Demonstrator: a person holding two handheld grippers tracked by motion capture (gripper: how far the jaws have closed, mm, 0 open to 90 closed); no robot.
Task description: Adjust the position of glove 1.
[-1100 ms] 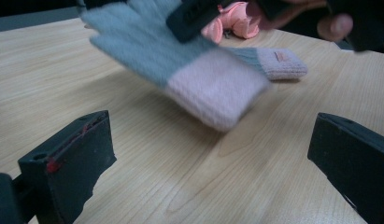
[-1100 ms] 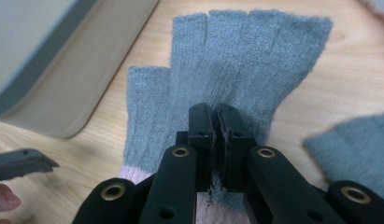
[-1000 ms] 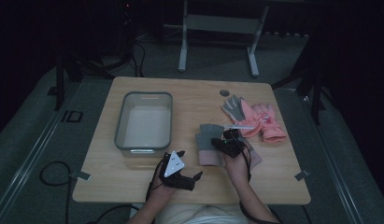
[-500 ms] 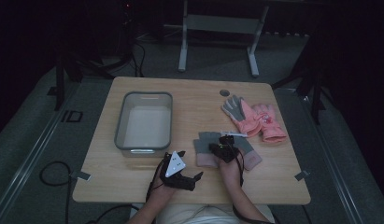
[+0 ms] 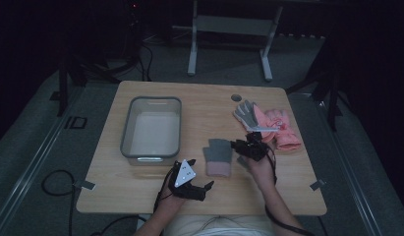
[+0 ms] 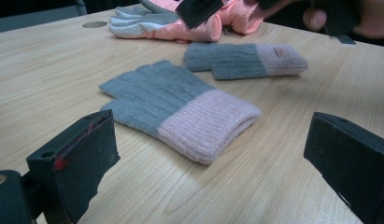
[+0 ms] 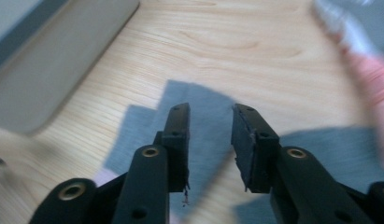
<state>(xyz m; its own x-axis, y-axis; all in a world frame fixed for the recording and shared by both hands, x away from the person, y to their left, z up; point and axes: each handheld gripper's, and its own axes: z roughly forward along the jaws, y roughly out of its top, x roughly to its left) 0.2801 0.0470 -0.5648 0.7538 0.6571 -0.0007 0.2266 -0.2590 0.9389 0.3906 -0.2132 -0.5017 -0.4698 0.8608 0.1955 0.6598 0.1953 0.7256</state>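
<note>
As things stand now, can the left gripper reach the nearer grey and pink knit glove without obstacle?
Probably yes. The left gripper is open, and in its own view the knit glove lies flat on bare table straight ahead of the jaws, with nothing between.

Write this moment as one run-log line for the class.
left tongs: open, empty | right tongs: open over grey-pink knit glove | bin: empty | pink gloves: untouched

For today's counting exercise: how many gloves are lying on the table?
4. One grey-and-pink knit glove lies near the front middle, a second knit glove just behind it under the right gripper, and two pink padded gloves lie at the right. More could be hidden beneath.
</note>
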